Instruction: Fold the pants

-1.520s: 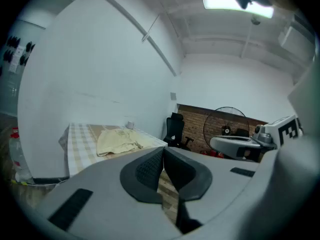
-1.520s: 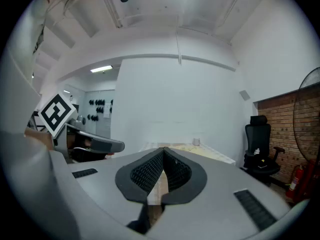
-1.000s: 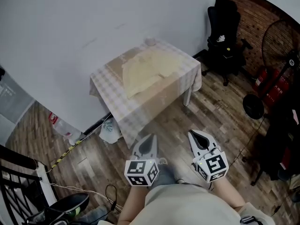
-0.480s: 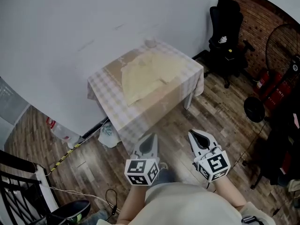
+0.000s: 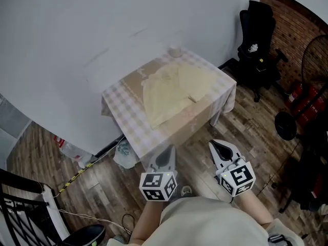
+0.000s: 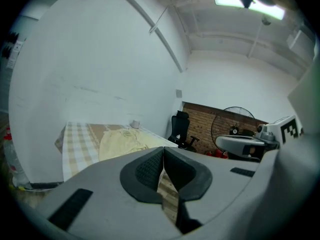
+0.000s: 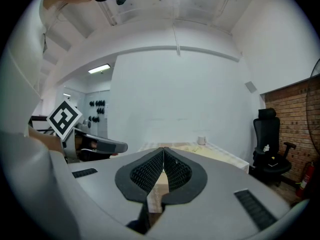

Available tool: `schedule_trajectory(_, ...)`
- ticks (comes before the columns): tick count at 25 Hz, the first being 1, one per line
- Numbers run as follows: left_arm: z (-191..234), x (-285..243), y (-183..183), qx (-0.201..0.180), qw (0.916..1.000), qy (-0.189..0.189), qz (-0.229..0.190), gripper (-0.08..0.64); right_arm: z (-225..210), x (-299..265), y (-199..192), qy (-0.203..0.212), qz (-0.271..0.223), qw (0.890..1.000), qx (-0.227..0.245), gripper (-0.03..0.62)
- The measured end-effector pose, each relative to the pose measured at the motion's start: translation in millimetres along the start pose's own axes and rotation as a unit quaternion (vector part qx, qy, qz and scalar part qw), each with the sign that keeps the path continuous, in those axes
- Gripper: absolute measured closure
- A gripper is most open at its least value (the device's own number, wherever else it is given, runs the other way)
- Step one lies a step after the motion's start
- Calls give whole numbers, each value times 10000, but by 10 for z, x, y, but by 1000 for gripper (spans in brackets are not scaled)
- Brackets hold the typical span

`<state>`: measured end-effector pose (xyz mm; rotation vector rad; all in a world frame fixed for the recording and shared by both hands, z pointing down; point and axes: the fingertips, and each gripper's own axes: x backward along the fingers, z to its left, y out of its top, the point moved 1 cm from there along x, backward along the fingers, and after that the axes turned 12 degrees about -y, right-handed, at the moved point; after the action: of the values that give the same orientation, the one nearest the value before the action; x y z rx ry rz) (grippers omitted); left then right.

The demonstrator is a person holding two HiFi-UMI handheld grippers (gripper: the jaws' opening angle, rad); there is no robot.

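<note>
Jaws on both grippers are pressed fully together, with nothing caught between the ribbed black pads. The grey left gripper (image 5: pixel 164 156) and the grey right gripper (image 5: pixel 222 149) are held side by side in front of the person's body. Both point towards the table, and each carries its black-and-white marker cube near the hand. They hang over the brown wooden plank floor (image 5: pixel 102 181), well apart from the table and touching nothing.

Pale yellow pants (image 5: pixel 174 90) lie spread and rumpled on a small square table (image 5: pixel 123 118) covered in a beige-and-white checked cloth. The table stands against the plain white wall (image 5: pixel 77 35). The pants take up the middle and right part of the tabletop, leaving the left strip of cloth bare. A small white cup (image 5: pixel 175 52) sits at the far corner of the table, near the wall. To the right, beside a red brick wall (image 5: pixel 302 27), stands a black office chair (image 5: pixel 259 42). A crumpled white plastic bag (image 5: pixel 123 152) lies on the floor at the table's left front edge.
</note>
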<state>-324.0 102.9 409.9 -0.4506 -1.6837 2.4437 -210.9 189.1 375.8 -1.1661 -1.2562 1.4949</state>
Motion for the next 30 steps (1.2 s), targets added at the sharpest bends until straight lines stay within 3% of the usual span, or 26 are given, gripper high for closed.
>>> schedule_trajectory(16, 1081, -205, 4, 247, 9979, 578, 151, 555, 234, -838, -73, 212, 340, 9992, 38, 592)
schedule_trajectory(22, 1324, -361, -14, 282, 9947, 979, 124, 555, 158, -1214, -114, 630, 341, 9974, 46, 592)
schedule_trajectory(30, 1657, -707, -61, 522, 9831, 1756, 3, 555, -156, -1885, 4, 1334, 191, 9907, 185, 592)
